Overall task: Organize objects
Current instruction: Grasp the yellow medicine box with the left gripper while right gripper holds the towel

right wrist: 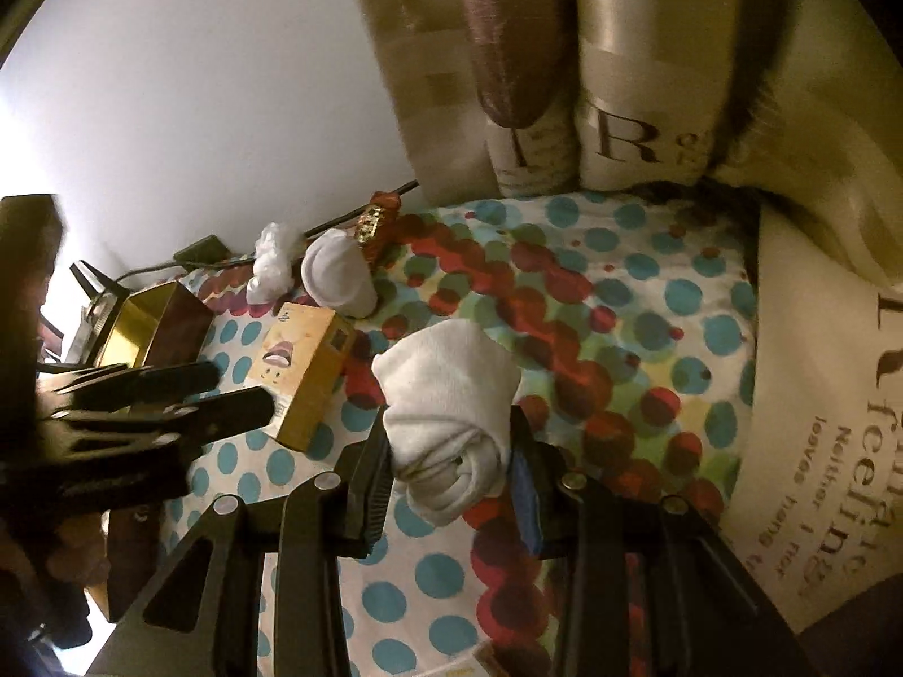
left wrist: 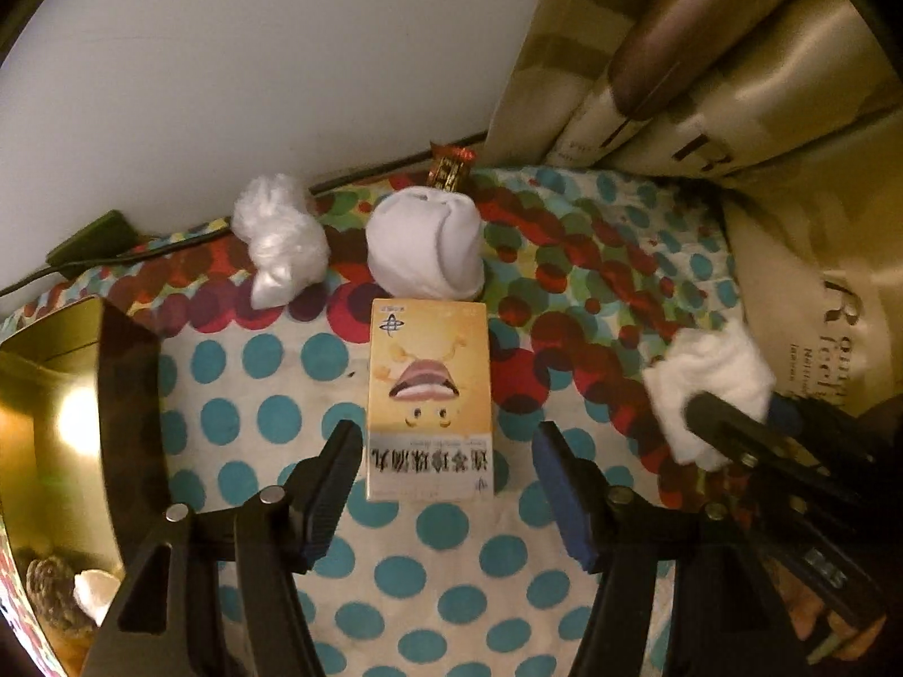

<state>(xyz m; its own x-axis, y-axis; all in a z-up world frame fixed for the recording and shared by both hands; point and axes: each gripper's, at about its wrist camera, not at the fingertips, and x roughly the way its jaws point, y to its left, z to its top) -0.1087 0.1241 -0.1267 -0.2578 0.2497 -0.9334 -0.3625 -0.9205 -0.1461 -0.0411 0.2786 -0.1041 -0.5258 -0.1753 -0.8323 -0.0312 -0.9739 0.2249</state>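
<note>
Four things lie loose on the bed (left wrist: 564, 304); my right fingers (right wrist: 451, 451) clamp one rolled sock (right wrist: 451, 406), left fingers (left wrist: 446, 485) wide around the yellow box (left wrist: 429, 395). Gold tin (left wrist: 56, 423) holds little, I judge.

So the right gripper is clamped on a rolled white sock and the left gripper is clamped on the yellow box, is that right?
Not quite. The right gripper does clamp the rolled white sock, but the left gripper is open: the left wrist view shows its fingers standing apart on either side of the yellow box, with gaps between them and the box.
</note>
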